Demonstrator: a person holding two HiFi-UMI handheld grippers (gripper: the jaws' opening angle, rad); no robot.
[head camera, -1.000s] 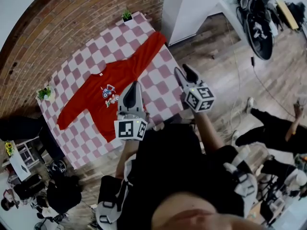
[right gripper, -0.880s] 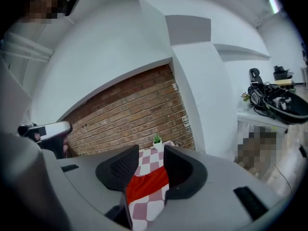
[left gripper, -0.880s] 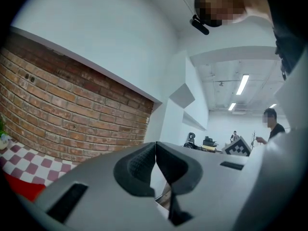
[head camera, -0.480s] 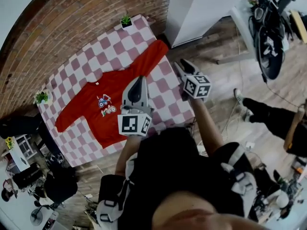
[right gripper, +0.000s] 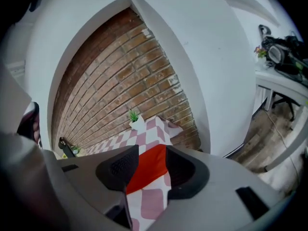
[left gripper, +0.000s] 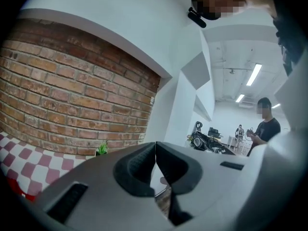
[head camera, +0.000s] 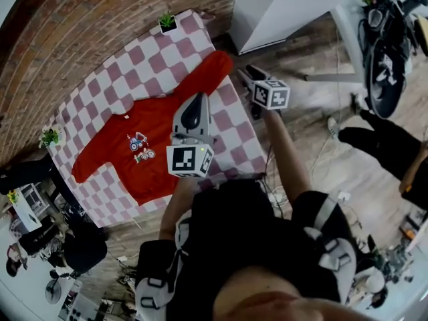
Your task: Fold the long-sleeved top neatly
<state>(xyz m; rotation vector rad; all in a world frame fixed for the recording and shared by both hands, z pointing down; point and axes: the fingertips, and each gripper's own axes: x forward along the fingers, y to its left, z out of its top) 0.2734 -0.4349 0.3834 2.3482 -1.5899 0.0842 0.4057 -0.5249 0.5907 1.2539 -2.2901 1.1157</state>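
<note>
Left gripper (head camera: 195, 102) was clenched, empty, near level above red top (head camera: 144, 122). Right arm stretched out; right gripper (head camera: 249, 73) tilted down toward sleeve (head camera: 212, 69), jaws released.

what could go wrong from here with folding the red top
The left gripper is shut over the red top; unless it opens, it may only push and wrinkle the cloth. The open right gripper is aimed at the sleeve end, which lies near the edge of the checked tablecloth. It could pinch that too and drag it, perhaps tipping the potted plant.
</note>
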